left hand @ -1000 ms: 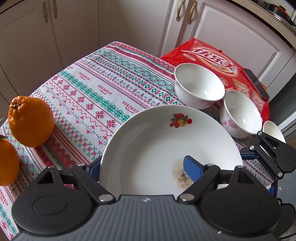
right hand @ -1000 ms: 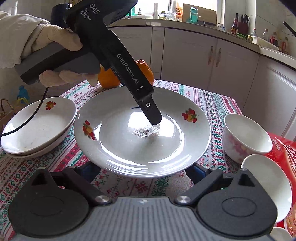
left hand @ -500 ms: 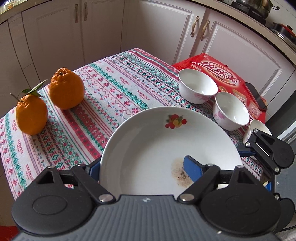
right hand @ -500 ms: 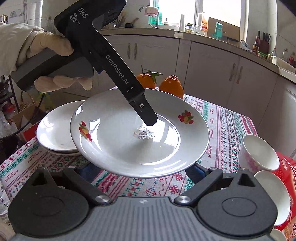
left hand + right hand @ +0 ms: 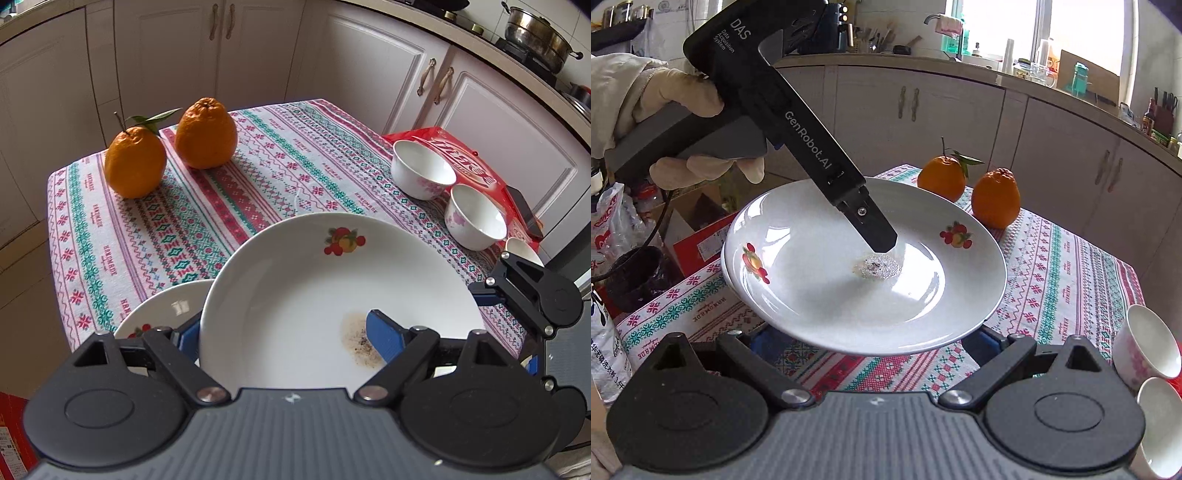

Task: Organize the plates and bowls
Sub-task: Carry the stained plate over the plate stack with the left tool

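Note:
My left gripper is shut on the rim of a large white plate with fruit decals and a dirty spot, one finger above and one below. It holds the plate lifted over a stack of smaller white plates. In the right wrist view the plate hangs above that stack, with the left gripper's upper finger pressing on it. My right gripper is open and empty under the plate's near rim. White bowls stand at the right.
Two oranges sit at the far left of the patterned tablecloth. A red package with a dark phone lies under the bowls. Cabinets surround the table. A box and bags stand beside the table's left edge.
The left gripper has lifted the large plate and carried it left, over the stack of smaller plates. The right gripper has followed beneath it, still open.

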{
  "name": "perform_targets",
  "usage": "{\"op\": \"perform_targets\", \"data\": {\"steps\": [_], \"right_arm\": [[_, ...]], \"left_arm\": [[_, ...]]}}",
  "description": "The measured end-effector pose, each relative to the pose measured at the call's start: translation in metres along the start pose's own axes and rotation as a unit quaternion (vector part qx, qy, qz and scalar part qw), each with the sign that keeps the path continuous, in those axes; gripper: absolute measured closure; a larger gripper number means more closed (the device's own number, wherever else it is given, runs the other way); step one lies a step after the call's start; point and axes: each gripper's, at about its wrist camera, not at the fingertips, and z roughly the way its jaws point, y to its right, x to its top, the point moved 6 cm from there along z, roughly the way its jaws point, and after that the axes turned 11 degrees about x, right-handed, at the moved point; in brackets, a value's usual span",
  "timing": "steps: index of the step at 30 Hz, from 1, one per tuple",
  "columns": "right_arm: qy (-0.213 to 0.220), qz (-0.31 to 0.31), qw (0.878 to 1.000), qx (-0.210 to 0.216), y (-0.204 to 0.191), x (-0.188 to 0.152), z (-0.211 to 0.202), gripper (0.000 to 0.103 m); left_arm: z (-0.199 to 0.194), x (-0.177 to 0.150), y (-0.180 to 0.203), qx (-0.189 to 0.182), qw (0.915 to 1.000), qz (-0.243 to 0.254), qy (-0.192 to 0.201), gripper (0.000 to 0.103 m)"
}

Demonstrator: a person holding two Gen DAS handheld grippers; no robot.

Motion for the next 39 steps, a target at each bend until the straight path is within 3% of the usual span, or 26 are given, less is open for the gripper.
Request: {"op": "perform_targets", "data": {"steps": [15, 39], "right_arm": [[-0.023, -0.027, 0.999, 0.026, -0.029, 0.013, 0.027, 0.003], [-0.047, -0.035, 0.998, 0.028, -0.034, 0.013, 0.044, 0.003]], "left_arm": [[0.007, -0.036, -0.041, 0.000, 0.9987, -0.051, -0.005, 0.015], [0.027, -0.050, -0.056, -0.011, 0.9978, -0.061, -0.023, 0.015]]}}
